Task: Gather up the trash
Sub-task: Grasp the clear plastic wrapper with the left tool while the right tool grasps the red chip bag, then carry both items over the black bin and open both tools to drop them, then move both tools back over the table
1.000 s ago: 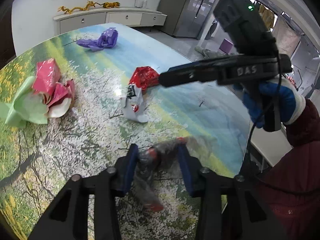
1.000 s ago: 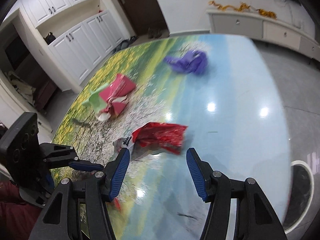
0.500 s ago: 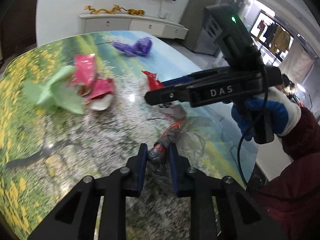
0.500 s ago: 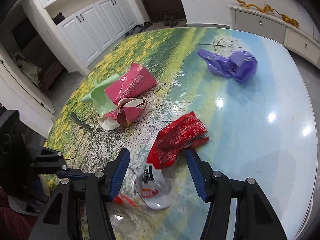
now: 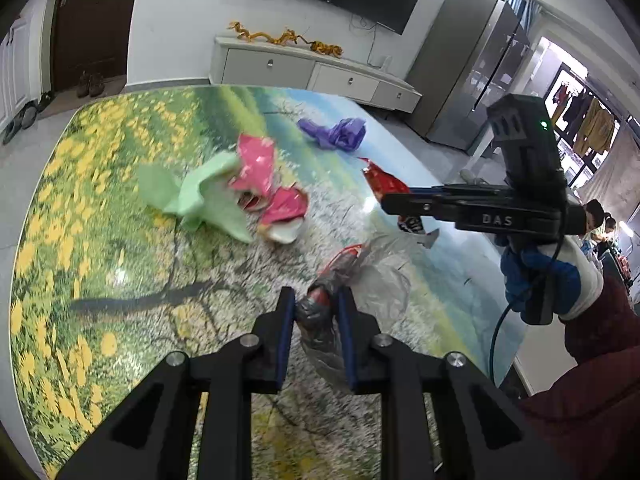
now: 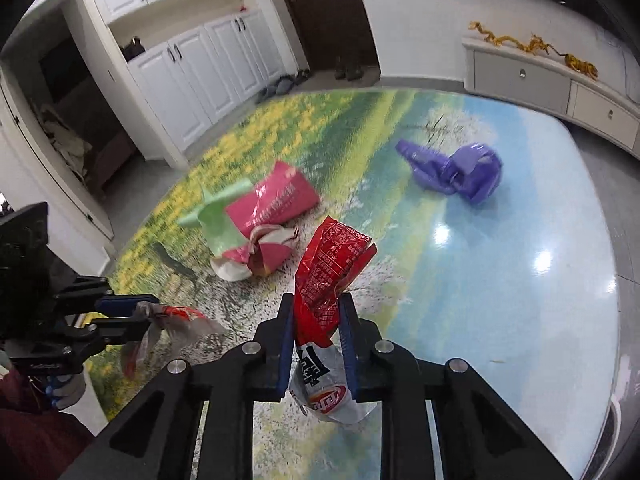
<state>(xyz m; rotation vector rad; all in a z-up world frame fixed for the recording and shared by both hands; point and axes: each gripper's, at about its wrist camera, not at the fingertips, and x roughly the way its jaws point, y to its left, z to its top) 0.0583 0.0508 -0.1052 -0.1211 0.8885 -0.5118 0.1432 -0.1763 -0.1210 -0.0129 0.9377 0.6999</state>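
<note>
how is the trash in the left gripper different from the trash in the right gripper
The left gripper pinches a clear plastic bag with red trim, limp and see-through; the right gripper pinches a red snack wrapper, opaque, printed, with a white lower end. The bag droops sideways, while the wrapper stands stiffly upward. Both are crumpled and clamped between shut blue pads.

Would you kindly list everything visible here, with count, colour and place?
red wrapper: 1, red and white, in right gripper
clear bag: 1, clear with red, in left gripper
pink packets: 2, pink, mid-table
green sheet: 1, light green, beside the pink packets
purple bag: 1, purple, far side of table
table: 1, landscape print
cabinet: 1, white, by far wall
left gripper: 1, black, blue pads, shut
right gripper: 1, black, blue pads, shut
</note>
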